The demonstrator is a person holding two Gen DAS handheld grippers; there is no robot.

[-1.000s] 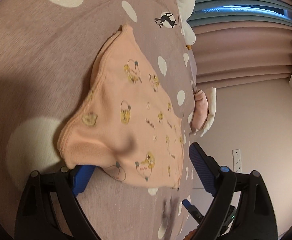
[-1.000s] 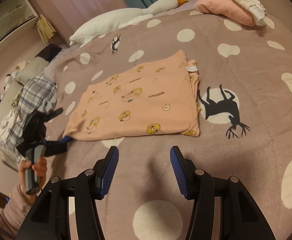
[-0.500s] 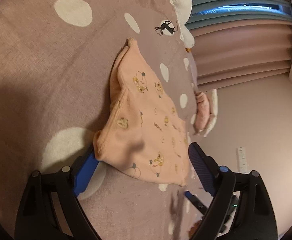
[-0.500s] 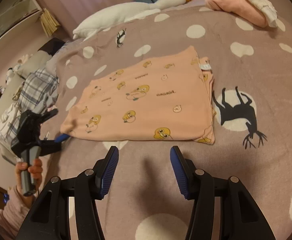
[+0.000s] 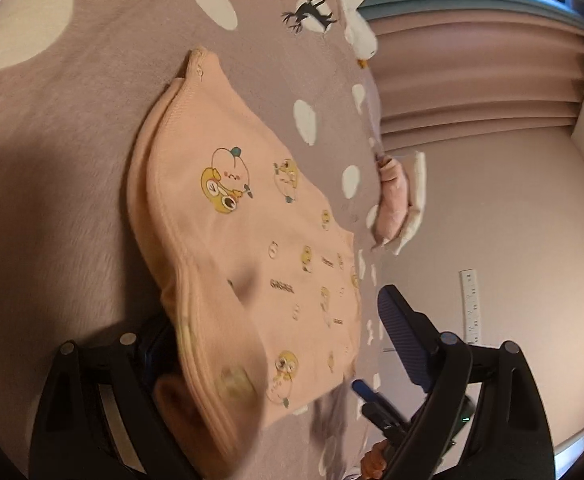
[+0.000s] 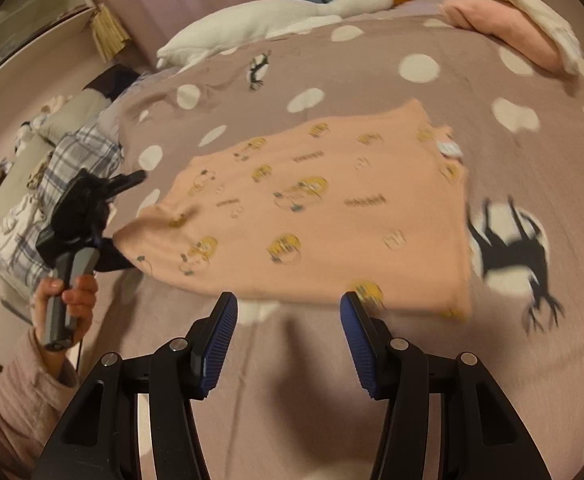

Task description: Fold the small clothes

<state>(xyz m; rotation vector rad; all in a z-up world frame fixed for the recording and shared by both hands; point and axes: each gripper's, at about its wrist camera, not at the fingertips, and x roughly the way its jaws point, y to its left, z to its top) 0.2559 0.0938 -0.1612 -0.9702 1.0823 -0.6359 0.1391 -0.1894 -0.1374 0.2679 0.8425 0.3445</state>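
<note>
Covering the bed, a spotted mauve blanket (image 6: pixel 372 360) apparently meets pink curtains (image 5: pixel 472 80).

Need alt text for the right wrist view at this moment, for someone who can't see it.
The right gripper, jaws open and empty, points at the near edge of a folded peach garment on a dotted mauve blanket. At left, a hand holds the left gripper at the garment's end; a plush goose lies behind.

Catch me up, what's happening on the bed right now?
A person is folding a peach printed garment on a dotted bedspread. The left gripper is open, with one finger slid under the garment's near edge, which drapes between its fingers. The right gripper hovers open just short of the garment's long edge, gripping nothing.
</note>
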